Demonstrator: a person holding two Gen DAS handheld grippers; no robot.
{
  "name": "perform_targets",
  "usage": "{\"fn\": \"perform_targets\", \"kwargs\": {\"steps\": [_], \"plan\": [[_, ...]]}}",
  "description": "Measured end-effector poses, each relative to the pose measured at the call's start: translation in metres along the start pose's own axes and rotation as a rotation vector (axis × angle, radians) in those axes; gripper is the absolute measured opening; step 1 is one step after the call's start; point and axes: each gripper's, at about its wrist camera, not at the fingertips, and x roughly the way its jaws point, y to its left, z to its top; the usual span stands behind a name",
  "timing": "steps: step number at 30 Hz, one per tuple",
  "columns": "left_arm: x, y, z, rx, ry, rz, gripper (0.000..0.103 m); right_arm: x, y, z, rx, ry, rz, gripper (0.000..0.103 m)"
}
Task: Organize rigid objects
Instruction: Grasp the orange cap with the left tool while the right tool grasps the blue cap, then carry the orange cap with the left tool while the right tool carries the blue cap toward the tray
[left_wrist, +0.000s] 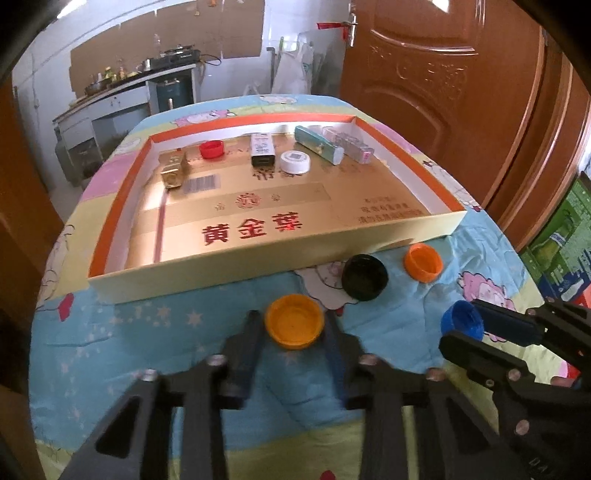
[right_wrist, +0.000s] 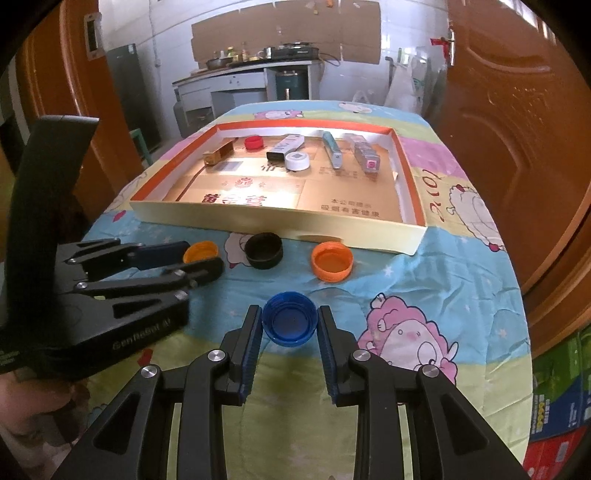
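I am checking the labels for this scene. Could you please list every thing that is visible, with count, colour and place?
tray: 1, cream outside, orange rim, gold floor, on the table
bottle caps in tray: 2, red and white, far end
small boxes in tray: 4, gold, black-white, teal, clear-pink, far end
caps on the cloth: 4, yellow-orange, black, orange, blue, before the tray
tablecloth: 1, cartoon print
door: brown, right
left gripper: black, closed on the yellow-orange cap
right gripper: black, closed on the blue cap
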Motion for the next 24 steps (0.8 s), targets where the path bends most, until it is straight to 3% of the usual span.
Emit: {"fn": "perform_targets", "kwargs": {"steps": [24], "plan": [[-0.037,0.022,0.008,-0.084,-0.052,-0.036,0.030,-0.009,0.006,0.012,0.002,-0.035,0.031,0.031]]}}
